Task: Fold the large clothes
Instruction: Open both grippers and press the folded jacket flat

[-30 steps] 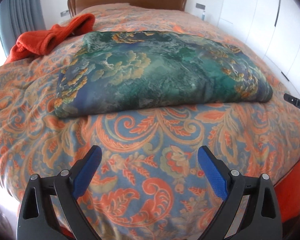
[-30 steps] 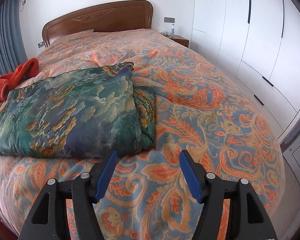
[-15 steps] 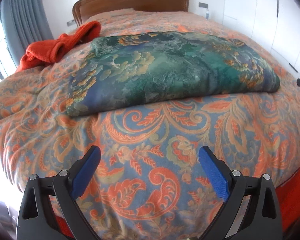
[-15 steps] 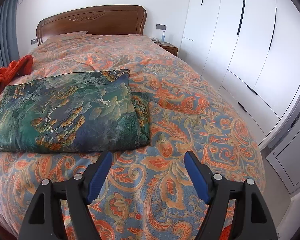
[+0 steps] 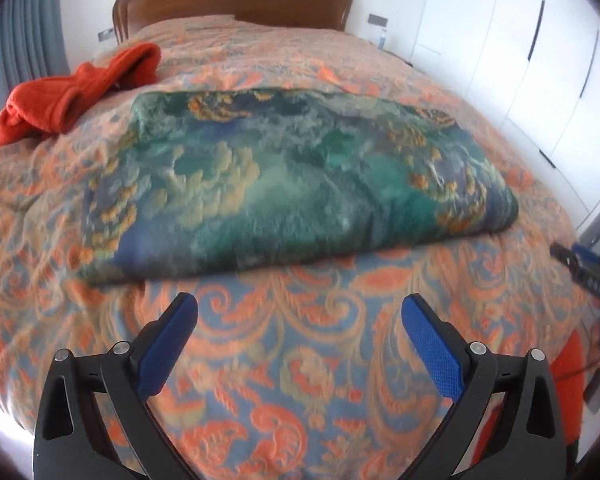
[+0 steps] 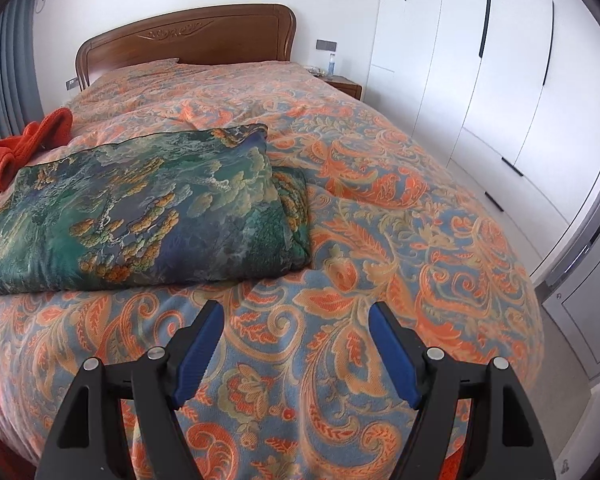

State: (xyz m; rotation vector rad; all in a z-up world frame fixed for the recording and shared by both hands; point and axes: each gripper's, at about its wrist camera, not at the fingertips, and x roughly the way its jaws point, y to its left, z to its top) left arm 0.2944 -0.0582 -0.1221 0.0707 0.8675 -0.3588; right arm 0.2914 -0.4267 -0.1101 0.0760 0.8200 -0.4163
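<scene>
A folded green-blue garment with gold patches lies flat on the bed's orange paisley cover; it also shows in the right wrist view, left of centre. My left gripper is open and empty, held above the cover just in front of the garment's near edge. My right gripper is open and empty, in front of the garment's right end and apart from it. The right gripper's tip shows at the right edge of the left wrist view.
A crumpled red garment lies at the bed's far left, also in the right wrist view. A wooden headboard stands at the back. White wardrobes line the right side, with a nightstand beside the bed.
Both grippers have drawn back and risen a little from the folded garment, staying open. The garment and the red garment have not moved.
</scene>
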